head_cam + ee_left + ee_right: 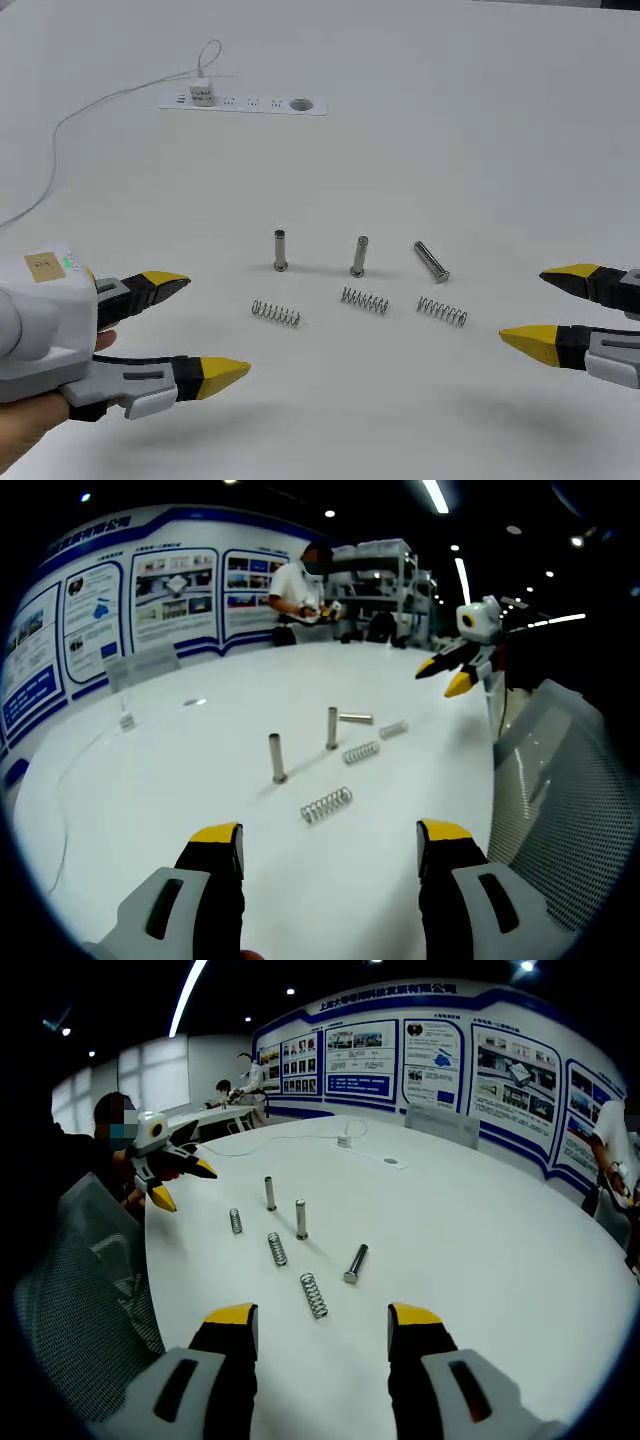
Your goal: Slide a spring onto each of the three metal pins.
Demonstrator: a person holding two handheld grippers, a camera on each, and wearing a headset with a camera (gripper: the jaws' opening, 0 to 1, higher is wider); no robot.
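Three metal pins sit mid-table: the left pin (280, 250) and middle pin (359, 256) stand upright, the right pin (431, 261) lies on its side. In front of each lies a spring: left spring (275, 313), middle spring (364, 299), right spring (441, 311). My left gripper (200, 325) is open at the lower left, apart from the parts, nothing between its yellow tips. My right gripper (555, 305) is open at the right edge, also empty. The left gripper view has the nearest spring (327, 804) ahead of the jaws; the right gripper view has the lying pin (355, 1263) and a spring (314, 1294) ahead.
A white power strip (245, 102) with a plugged charger and its cable (70, 115) lies at the back left. A mesh chair back (570, 790) stands beside the table edge. A person (297, 595) stands at the table's far side.
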